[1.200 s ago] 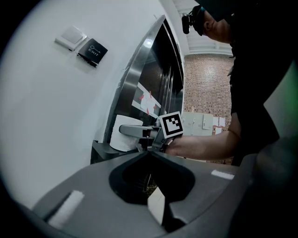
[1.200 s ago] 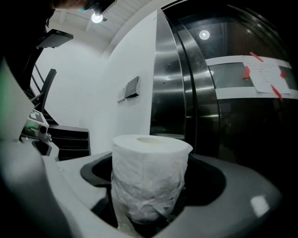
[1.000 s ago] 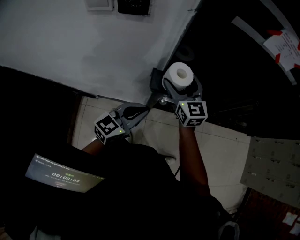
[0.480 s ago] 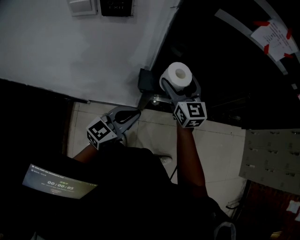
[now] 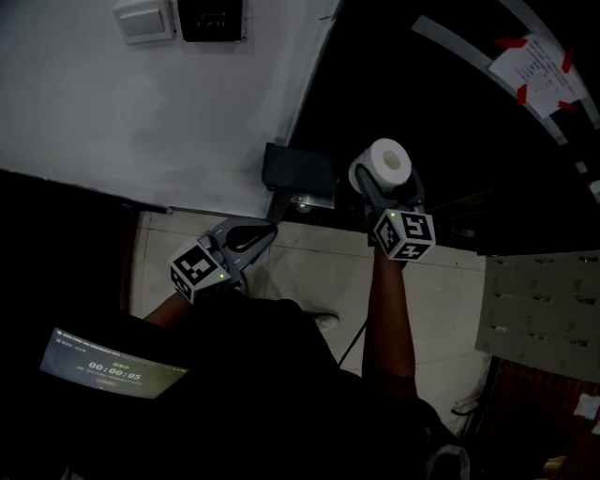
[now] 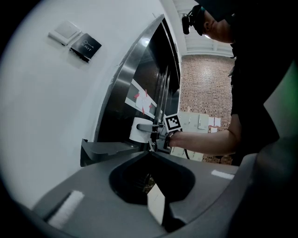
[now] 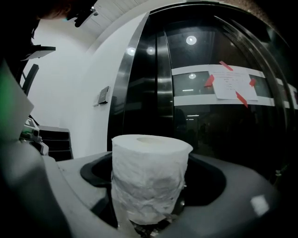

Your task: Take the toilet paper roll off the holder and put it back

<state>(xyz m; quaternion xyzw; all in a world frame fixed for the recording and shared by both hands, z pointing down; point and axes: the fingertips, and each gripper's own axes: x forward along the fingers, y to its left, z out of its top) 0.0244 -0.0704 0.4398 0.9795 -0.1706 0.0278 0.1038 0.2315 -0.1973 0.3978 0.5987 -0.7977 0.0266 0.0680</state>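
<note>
While my right tongs (image 5: 384, 181) clamp the toilet paper roll (image 5: 387, 159) upright, clear of the holder (image 5: 298, 170), and my left tongs (image 5: 266, 231) stay closed and empty, I risk crushing it or misaligning its return.

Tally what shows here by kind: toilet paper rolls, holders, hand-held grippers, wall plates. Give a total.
Toilet paper roll: 1
Holder: 1
Hand-held grippers: 2, left hand-held gripper and right hand-held gripper
Wall plates: 2, white plate and black plate
Total: 6
</note>
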